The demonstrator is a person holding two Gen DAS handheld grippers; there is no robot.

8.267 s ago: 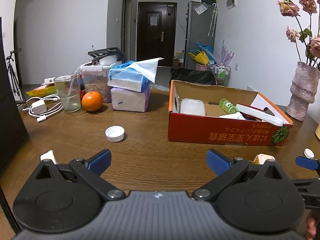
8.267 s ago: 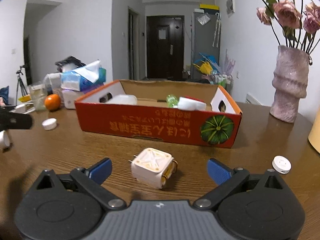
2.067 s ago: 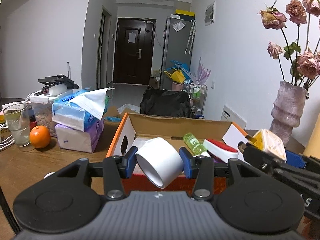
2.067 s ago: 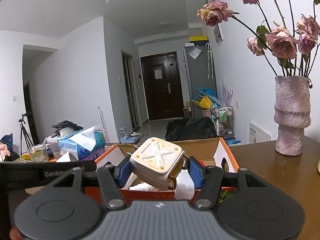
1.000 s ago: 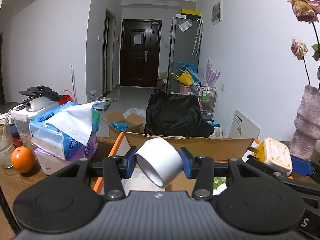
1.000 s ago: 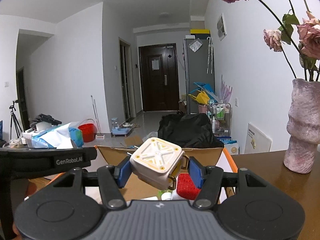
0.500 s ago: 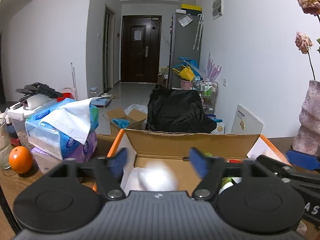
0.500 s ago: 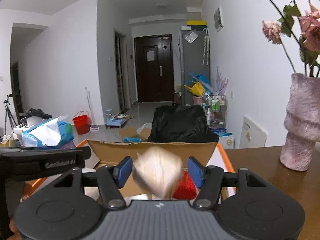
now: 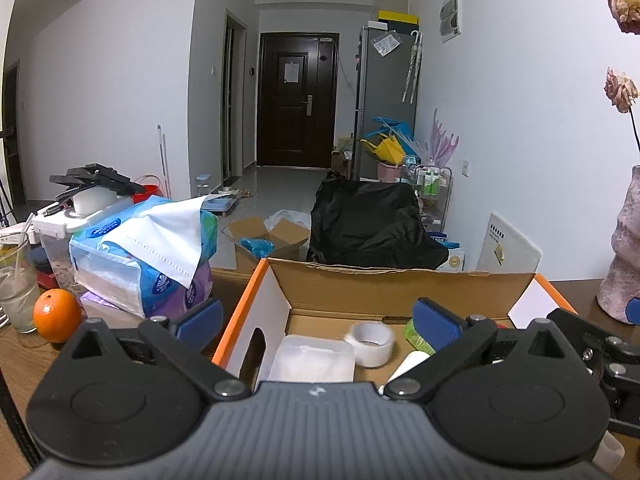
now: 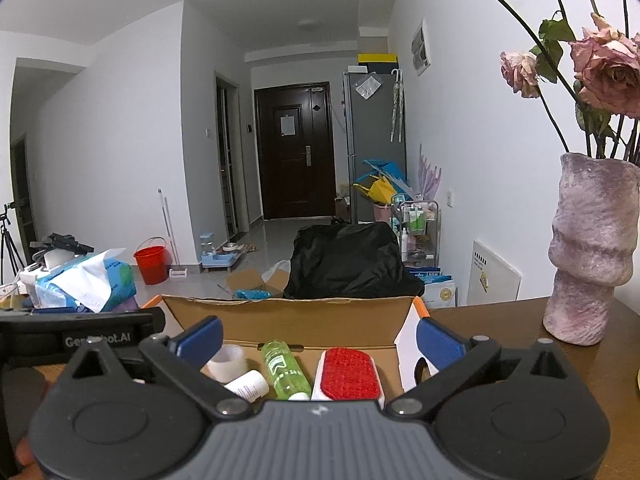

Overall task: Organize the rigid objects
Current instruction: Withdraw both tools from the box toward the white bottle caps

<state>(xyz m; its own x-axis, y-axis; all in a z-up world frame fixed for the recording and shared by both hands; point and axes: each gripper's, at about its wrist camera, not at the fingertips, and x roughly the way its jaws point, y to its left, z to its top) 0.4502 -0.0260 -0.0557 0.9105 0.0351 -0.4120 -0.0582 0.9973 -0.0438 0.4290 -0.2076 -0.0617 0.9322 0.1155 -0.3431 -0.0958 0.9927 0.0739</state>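
Observation:
My left gripper (image 9: 318,320) hangs over the orange cardboard box (image 9: 400,276), its jaws opening with nothing between them. Below it in the box lie a white tape roll (image 9: 370,342), a clear plastic container (image 9: 312,360) and a white bottle (image 9: 408,362). My right gripper (image 10: 318,340) is over the same box (image 10: 288,308), its jaws opening too and empty. Under it I see the tape roll (image 10: 226,360), a white bottle (image 10: 248,386), a green bottle (image 10: 284,368) and a red brush (image 10: 348,374). The white cube plug is out of sight.
Stacked tissue packs (image 9: 144,252), an orange (image 9: 56,316) and a glass (image 9: 16,284) stand left of the box. A pink vase (image 10: 592,252) with dried roses stands on the wooden table to the right. The left gripper's body (image 10: 80,336) crosses the right wrist view.
Both grippers have opened wide. The tape roll dropped from the left gripper into the box. The white cube plug fell from the right gripper and is no longer visible.

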